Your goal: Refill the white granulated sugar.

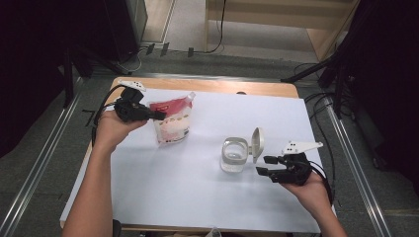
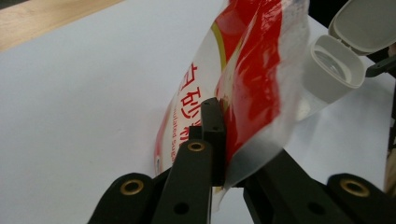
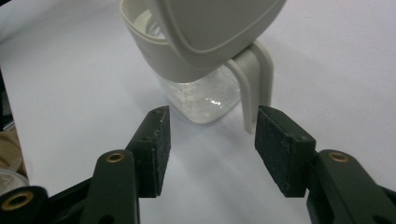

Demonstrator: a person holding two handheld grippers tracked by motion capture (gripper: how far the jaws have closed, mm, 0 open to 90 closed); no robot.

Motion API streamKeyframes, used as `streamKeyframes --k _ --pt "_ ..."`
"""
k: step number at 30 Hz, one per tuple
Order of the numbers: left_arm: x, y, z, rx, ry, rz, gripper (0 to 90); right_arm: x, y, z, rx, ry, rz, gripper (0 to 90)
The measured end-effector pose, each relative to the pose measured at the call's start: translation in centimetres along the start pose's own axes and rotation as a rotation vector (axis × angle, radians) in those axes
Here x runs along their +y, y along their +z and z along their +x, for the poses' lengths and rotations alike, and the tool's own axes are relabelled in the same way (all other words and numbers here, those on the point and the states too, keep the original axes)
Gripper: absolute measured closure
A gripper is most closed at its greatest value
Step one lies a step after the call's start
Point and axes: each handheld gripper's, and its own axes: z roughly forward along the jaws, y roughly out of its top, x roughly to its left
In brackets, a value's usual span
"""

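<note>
The sugar pouch [image 1: 171, 122], a soft, crinkly, slippery film bag, stands on the counter [image 1: 197, 192], pinched at its edge by the left claw [image 1: 157, 115]; the right claw [image 1: 263, 165] hangs half-open, empty.

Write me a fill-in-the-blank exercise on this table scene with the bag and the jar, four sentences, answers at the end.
1. The left gripper has its jaws shut on the red and clear ____.
2. The lid of the clear jar stands ____.
3. The jaws of the right gripper are ____, with nothing between them.
4. The table is covered by a ____ sheet.

Missing words: bag; open; open; white
</note>
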Motion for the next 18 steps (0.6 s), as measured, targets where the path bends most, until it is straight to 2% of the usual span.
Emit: streamKeyframes --k 1,4,6,8,12,13,18 --pt "0.1 0.1 -0.2 -0.006 -0.019 -0.003 90.0 0.0 0.0 0.1 0.006 -0.001 -0.002 45.7" --pt "0.6 -0.1 -0.7 -0.018 -0.033 -0.008 90.0 0.1 0.2 0.5 0.031 -0.019 -0.005 46.3" --pt "1.2 -0.7 -1.6 -0.021 -0.004 -0.017 90.0 0.1 0.4 0.8 0.044 -0.021 -0.004 46.2" --pt "1.5 -1.2 -2.1 -0.024 0.005 -0.030 90.0 0.1 0.5 0.9 0.047 -0.021 0.005 46.6" --pt "1.7 -1.8 -2.6 -0.052 -0.002 -0.063 90.0 0.2 0.6 1.3 0.068 -0.025 0.009 48.6" --pt "1.8 -2.0 -2.8 -0.053 -0.006 -0.073 90.0 0.3 0.6 1.8 0.087 -0.038 0.006 49.4" --pt "2.0 -2.7 -3.3 -0.047 -0.017 -0.081 90.0 0.6 0.7 3.2 0.101 -0.053 -0.008 49.3"
